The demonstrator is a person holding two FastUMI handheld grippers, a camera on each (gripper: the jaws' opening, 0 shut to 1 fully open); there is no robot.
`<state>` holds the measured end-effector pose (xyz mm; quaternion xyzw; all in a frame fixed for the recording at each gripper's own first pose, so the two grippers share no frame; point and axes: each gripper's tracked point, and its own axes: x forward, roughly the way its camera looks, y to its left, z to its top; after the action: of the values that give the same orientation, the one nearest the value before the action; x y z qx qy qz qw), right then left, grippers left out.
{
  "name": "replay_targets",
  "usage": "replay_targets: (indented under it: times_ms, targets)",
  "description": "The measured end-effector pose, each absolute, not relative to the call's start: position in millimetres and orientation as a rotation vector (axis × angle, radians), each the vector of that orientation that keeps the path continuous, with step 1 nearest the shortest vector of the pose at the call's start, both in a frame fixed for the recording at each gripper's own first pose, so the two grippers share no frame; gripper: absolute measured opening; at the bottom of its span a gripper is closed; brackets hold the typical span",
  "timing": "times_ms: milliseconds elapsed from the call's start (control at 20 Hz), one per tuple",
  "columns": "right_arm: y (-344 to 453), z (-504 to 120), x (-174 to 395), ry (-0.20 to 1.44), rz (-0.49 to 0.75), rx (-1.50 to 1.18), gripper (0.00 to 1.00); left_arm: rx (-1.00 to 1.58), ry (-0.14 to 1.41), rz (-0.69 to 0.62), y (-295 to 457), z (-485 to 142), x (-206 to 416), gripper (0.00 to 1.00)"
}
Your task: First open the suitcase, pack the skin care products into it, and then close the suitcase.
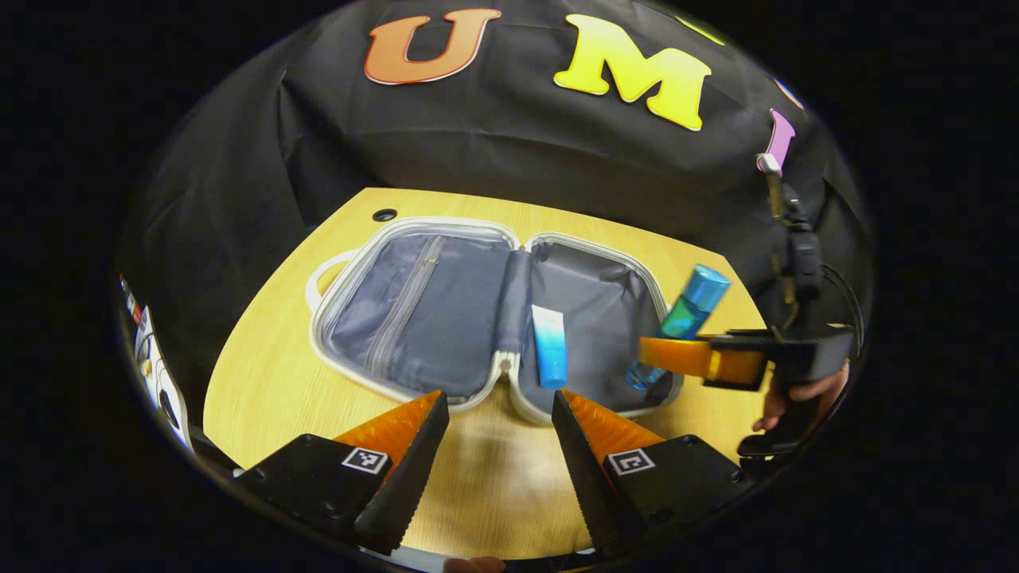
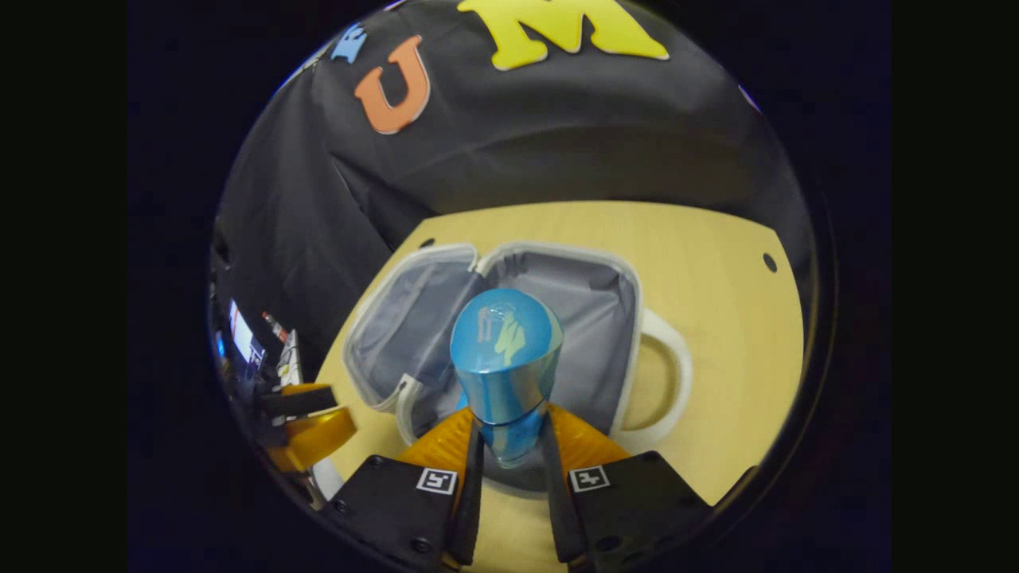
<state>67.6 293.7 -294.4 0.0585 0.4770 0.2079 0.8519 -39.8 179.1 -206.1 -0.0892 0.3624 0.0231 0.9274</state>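
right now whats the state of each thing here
suitcase: open, lying flat on the table, both halves up
tube: lying inside the suitcase's right half
blue bottle: held tilted above the suitcase, cap on
right tool: shut on the blue bottle
left tool: open, holding nothing, near the suitcase's front edge

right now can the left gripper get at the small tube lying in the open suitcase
Probably yes. The left gripper has its jaws open and empty, aimed at the tube just ahead in the open suitcase. Nothing lies between them; the right gripper, holding the blue bottle, is off to the side.
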Motion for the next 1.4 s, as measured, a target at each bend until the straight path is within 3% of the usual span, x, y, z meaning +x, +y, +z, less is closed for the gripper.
replay_targets:
  times_ms: [100,450,850,1050,1400]
  targets:
    - [300,-312,68,1.047,0.397,0.115,0.31,-0.231,0.74,0.064,190,-212,-58,0.84]
    - [306,-344,89,1.121,0.292,0.089,0.34,-0.32,0.747,0.131,227,-225,-93,0.85]
    - [306,-366,102,1.22,0.162,0.086,0.34,-0.336,0.715,0.172,245,-219,-87,0.85]
    - [307,-369,102,1.234,0.139,0.019,0.31,-0.32,0.693,0.169,248,-210,-87,0.84]
    - [309,-369,100,1.224,0.125,-0.081,0.37,-0.276,0.663,0.186,258,-197,-79,0.84]
